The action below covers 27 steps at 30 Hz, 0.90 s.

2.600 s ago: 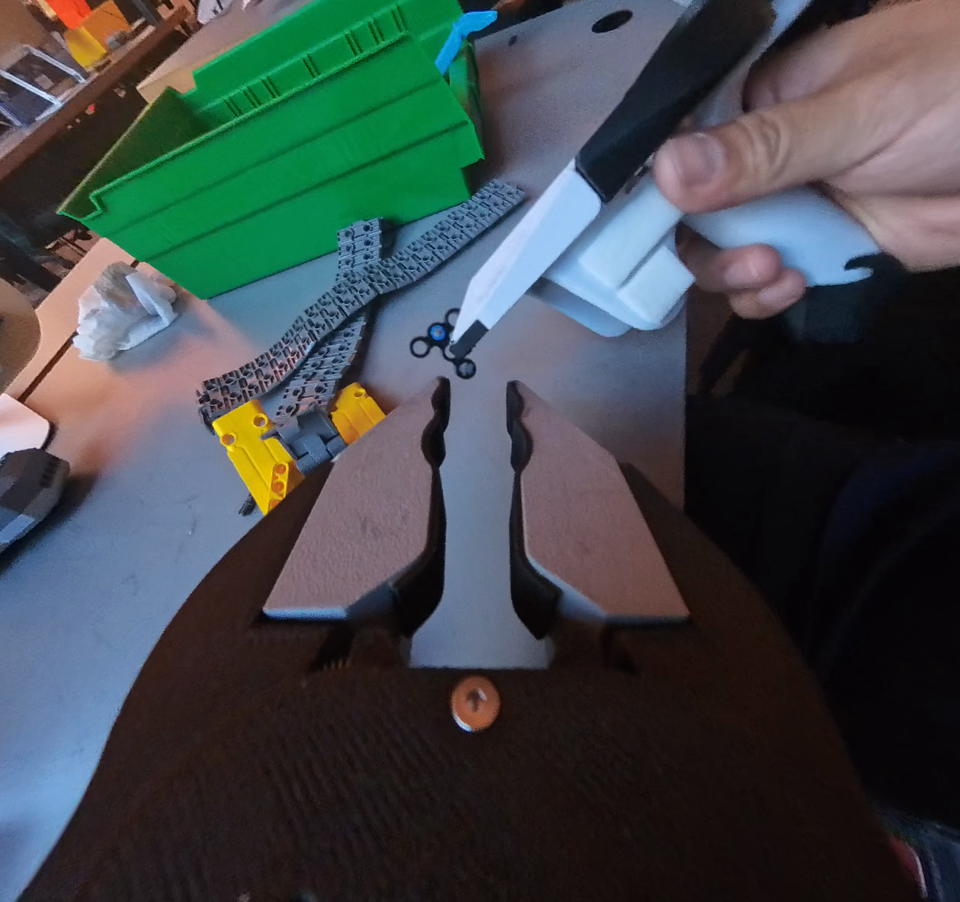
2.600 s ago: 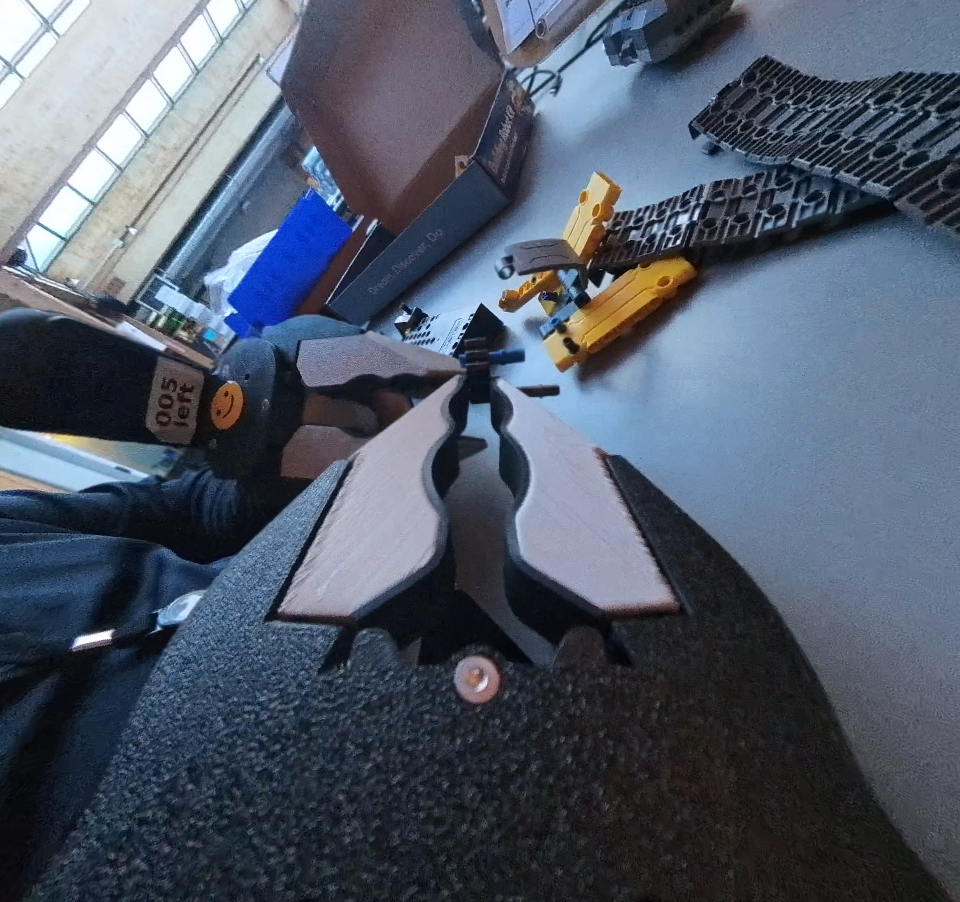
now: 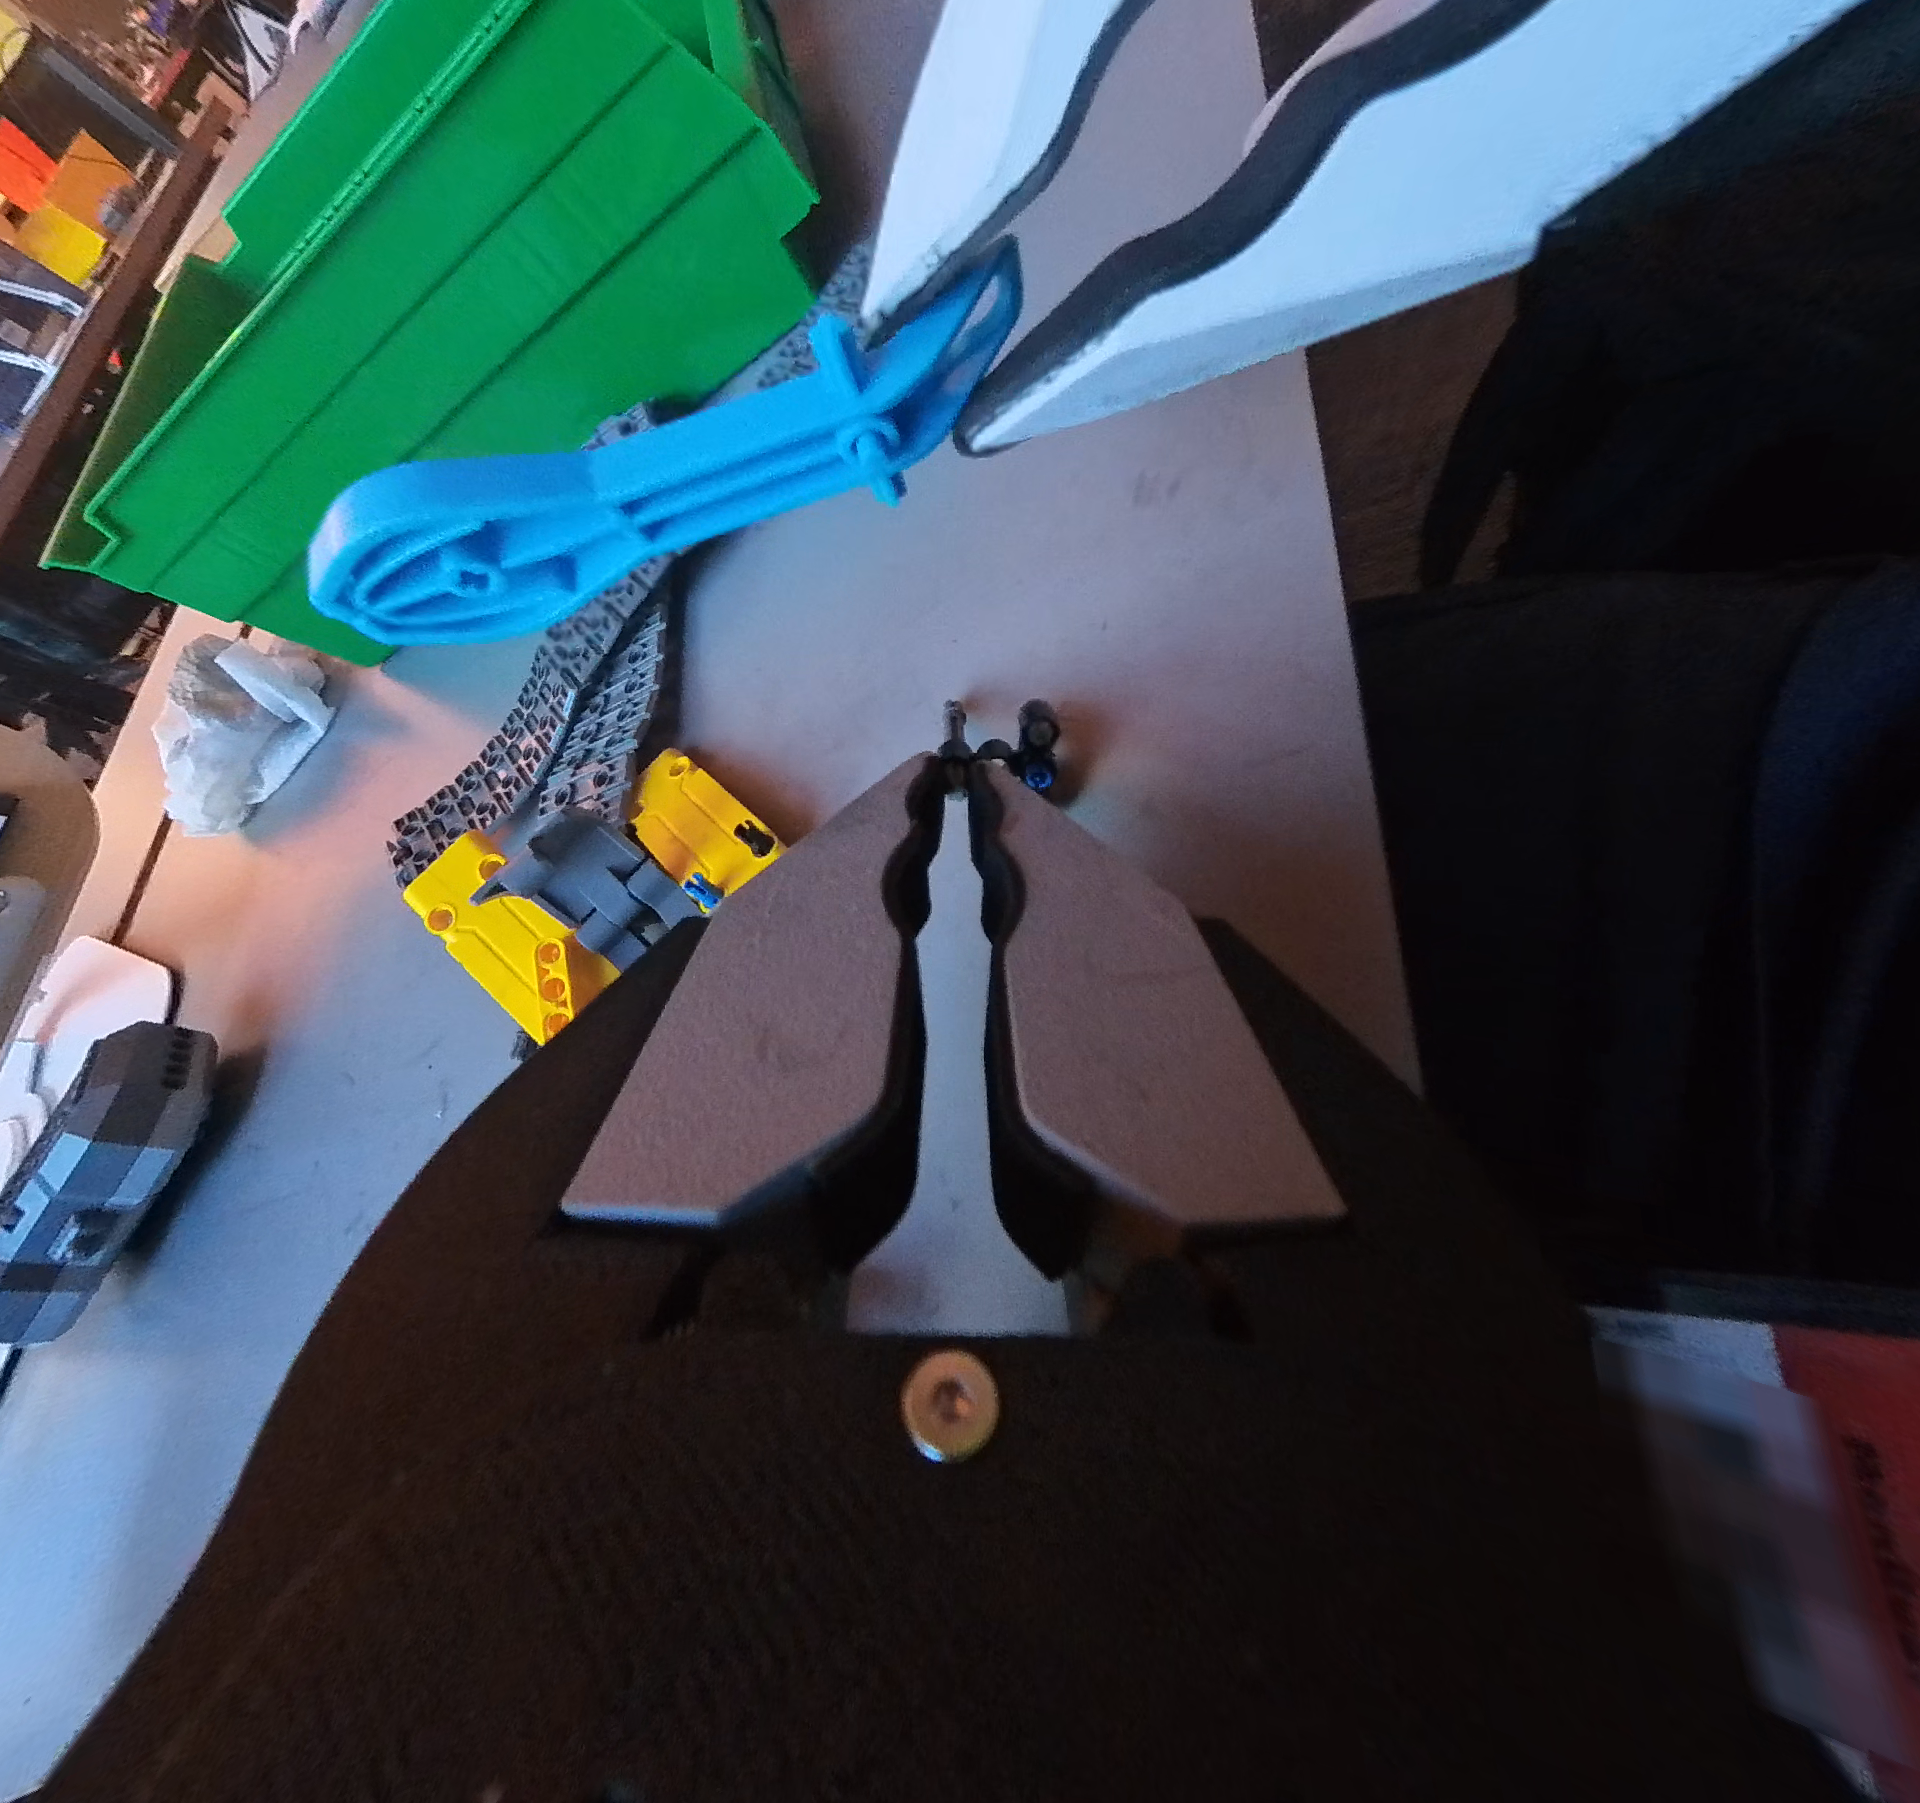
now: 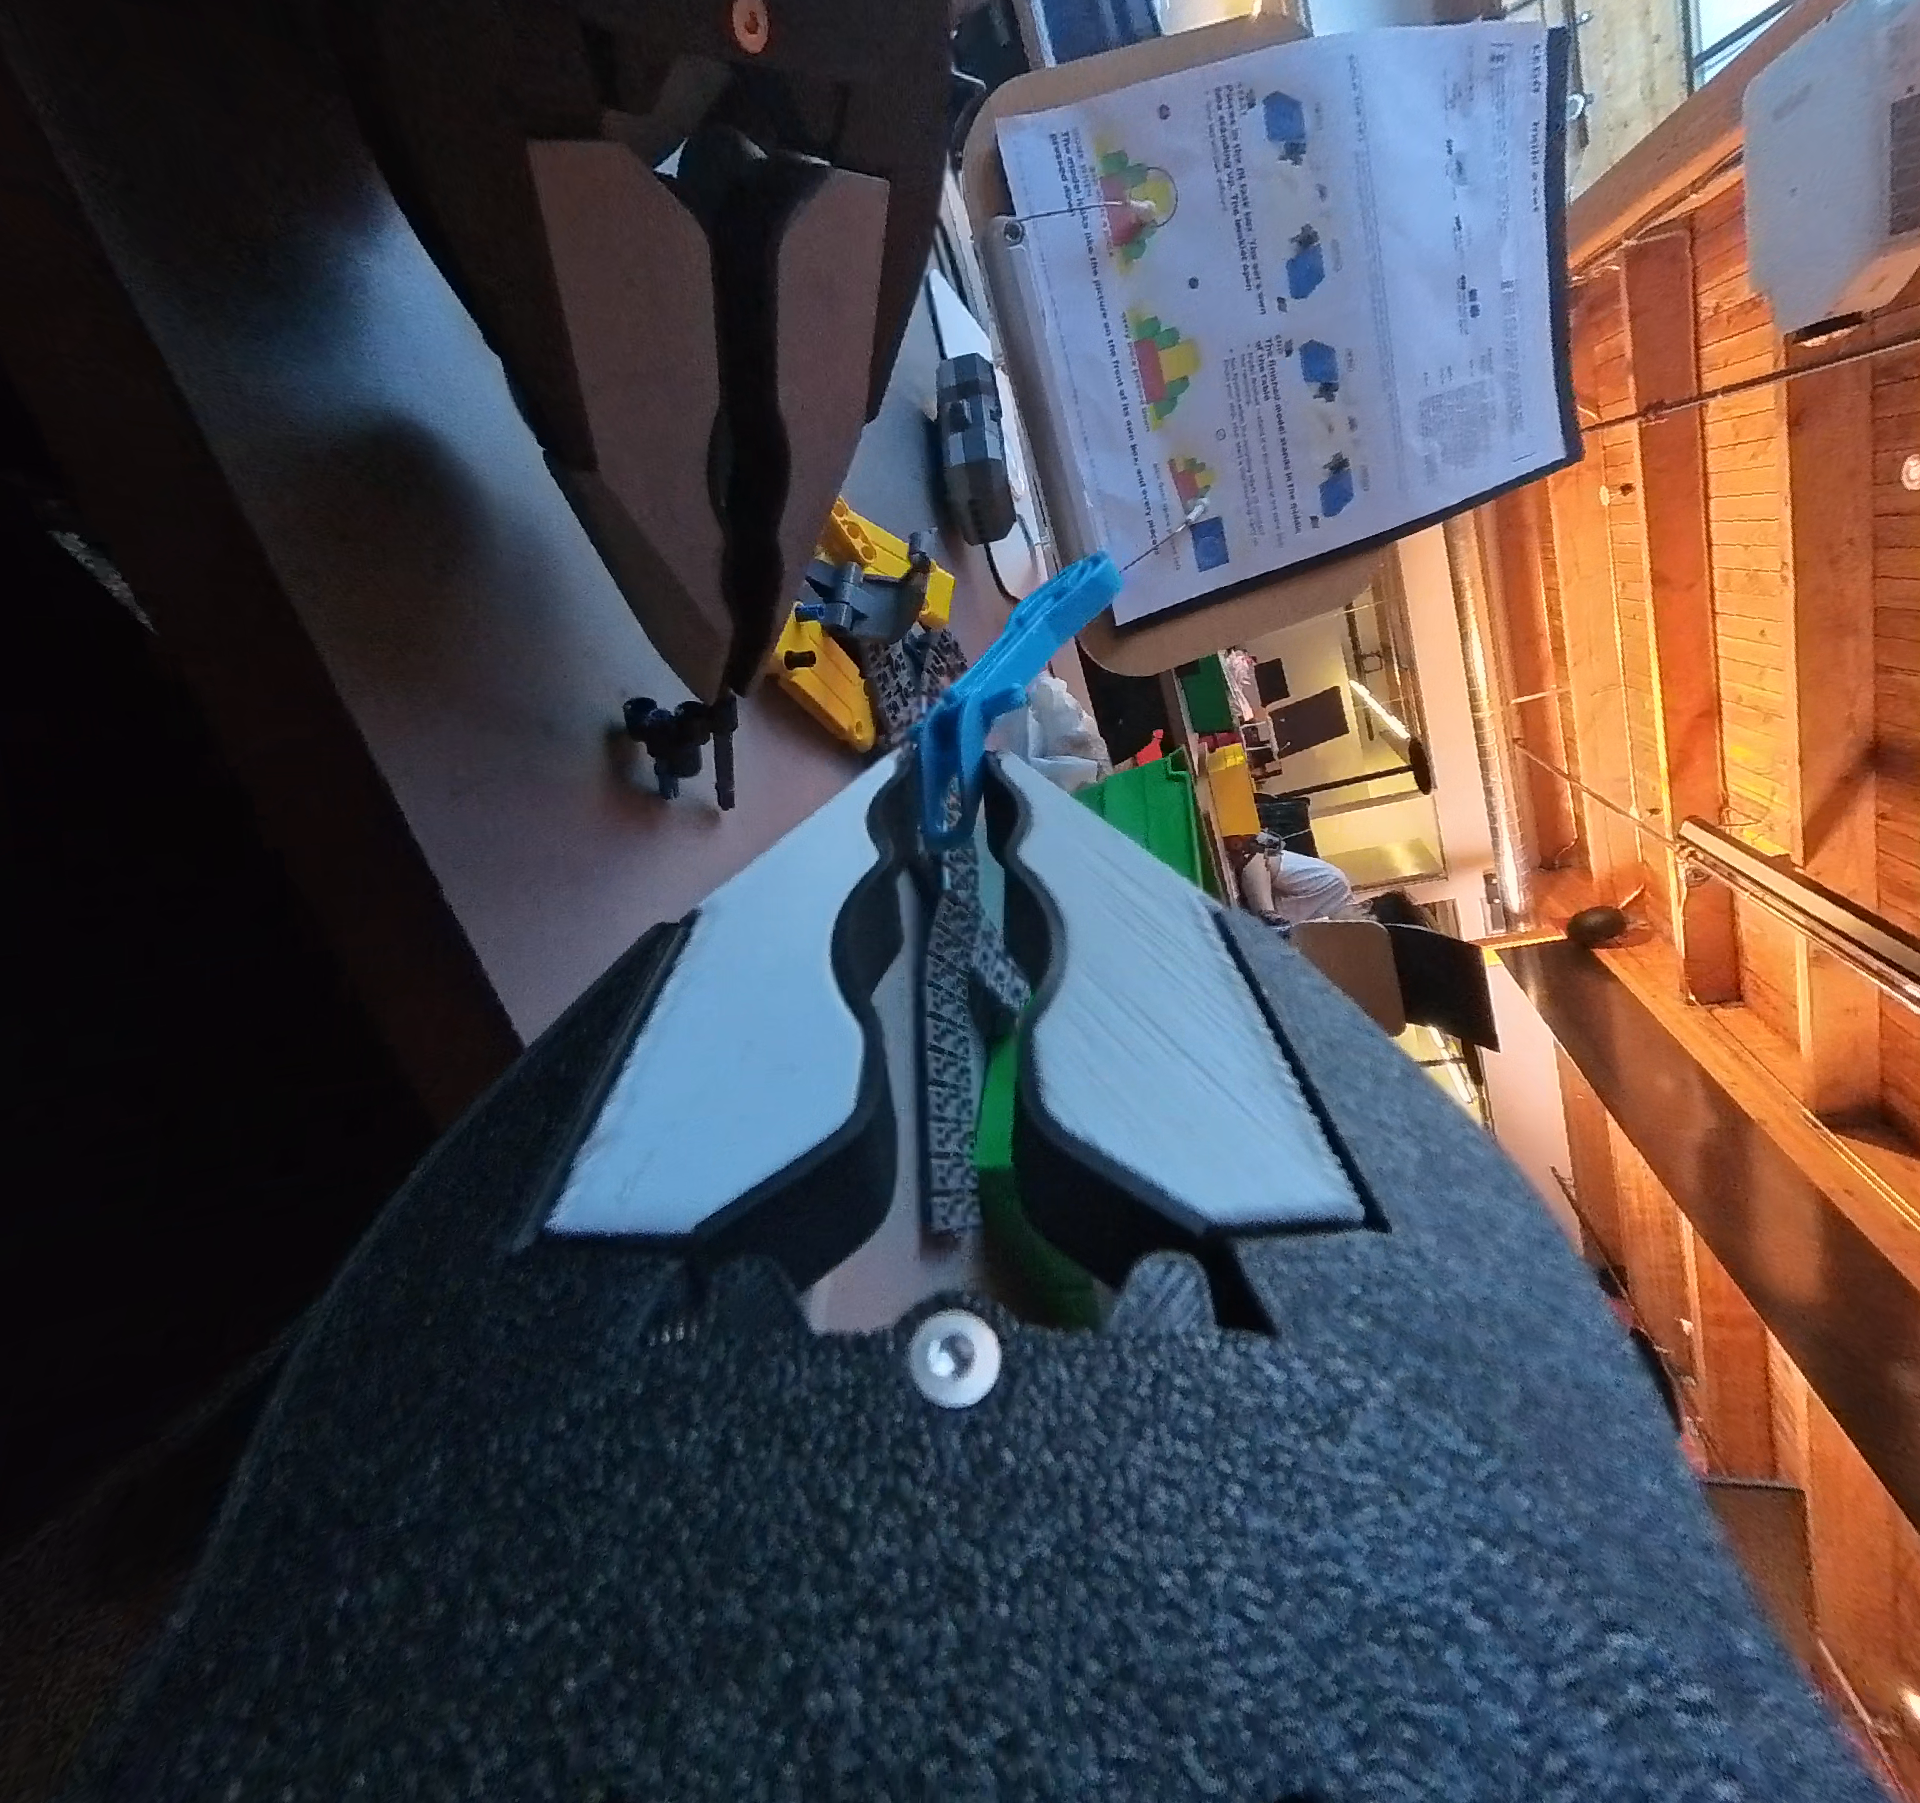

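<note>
The left hand-held gripper [image 3: 954, 779] is clenched on a small black pin piece [image 3: 1000, 751] at its very tips, low over the grey desk [image 3: 1143, 610]; part of the piece sticks out just right of the tips. The right hand-held gripper [image 4: 948, 789], with white fingers [image 4: 748, 1047], is clenched on the narrow end of a blue tool [image 3: 623, 496], held above the desk beyond the left gripper. The tool's rounded end points toward a green bin [image 3: 468, 247]. Grey track strips [image 3: 608, 673] lie under the tool, running down to a yellow and grey block piece [image 3: 582, 906] just left of the left gripper. A crumpled white wad [image 3: 234, 730] lies farther left.
</note>
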Available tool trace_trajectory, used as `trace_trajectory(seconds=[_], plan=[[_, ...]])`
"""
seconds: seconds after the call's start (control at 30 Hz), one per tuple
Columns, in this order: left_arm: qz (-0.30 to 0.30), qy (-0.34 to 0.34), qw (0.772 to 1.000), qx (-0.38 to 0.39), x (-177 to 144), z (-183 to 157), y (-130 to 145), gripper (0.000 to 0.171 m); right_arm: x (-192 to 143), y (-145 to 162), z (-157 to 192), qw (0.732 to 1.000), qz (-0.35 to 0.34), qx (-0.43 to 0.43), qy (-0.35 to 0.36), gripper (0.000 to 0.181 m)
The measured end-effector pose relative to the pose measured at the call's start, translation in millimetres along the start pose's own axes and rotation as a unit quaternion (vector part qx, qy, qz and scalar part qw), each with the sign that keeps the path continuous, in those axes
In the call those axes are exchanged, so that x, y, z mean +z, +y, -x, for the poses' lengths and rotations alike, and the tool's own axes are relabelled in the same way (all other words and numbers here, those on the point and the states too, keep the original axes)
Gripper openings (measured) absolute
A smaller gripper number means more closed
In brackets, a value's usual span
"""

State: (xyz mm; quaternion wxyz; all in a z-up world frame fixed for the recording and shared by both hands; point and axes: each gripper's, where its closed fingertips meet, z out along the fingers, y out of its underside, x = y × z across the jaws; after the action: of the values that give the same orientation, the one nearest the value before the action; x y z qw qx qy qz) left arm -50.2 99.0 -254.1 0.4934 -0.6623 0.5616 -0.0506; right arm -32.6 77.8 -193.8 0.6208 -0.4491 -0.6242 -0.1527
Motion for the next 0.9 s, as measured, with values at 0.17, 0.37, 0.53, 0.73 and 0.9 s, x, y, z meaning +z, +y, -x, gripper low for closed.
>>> trace_trajectory(seconds=[0.17, 0.37, 0.53, 0.73, 0.9], plan=[[0.002, -0.002, 1.000, 0.007, 0.5, -1.0, 0.4, 0.002, 1.4, 2.0, 1.1, 0.990, -0.022, 0.132, -0.036, 0.008], [0.001, -0.002, 1.000, 0.009, 0.4, -1.4, -0.1, 0.002, 9.7, 29.3, -1.6, 0.877, -0.052, 0.457, -0.140, 0.008], [0.002, -0.001, 1.000, 0.010, 0.6, -1.7, -0.2, 0.002, 11.0, 52.1, 10.8, 0.828, -0.044, 0.531, -0.177, 0.007], [0.003, 0.000, 1.000, 0.012, 1.2, -2.1, 0.2, 0.002, 15.7, 61.7, 32.2, 0.850, -0.004, 0.489, -0.195, 0.003], [0.005, 0.000, 1.000, 0.014, 1.5, -2.7, 0.5, 0.002, 17.4, 59.7, 47.7, 0.892, 0.030, 0.405, -0.201, 0.008]])
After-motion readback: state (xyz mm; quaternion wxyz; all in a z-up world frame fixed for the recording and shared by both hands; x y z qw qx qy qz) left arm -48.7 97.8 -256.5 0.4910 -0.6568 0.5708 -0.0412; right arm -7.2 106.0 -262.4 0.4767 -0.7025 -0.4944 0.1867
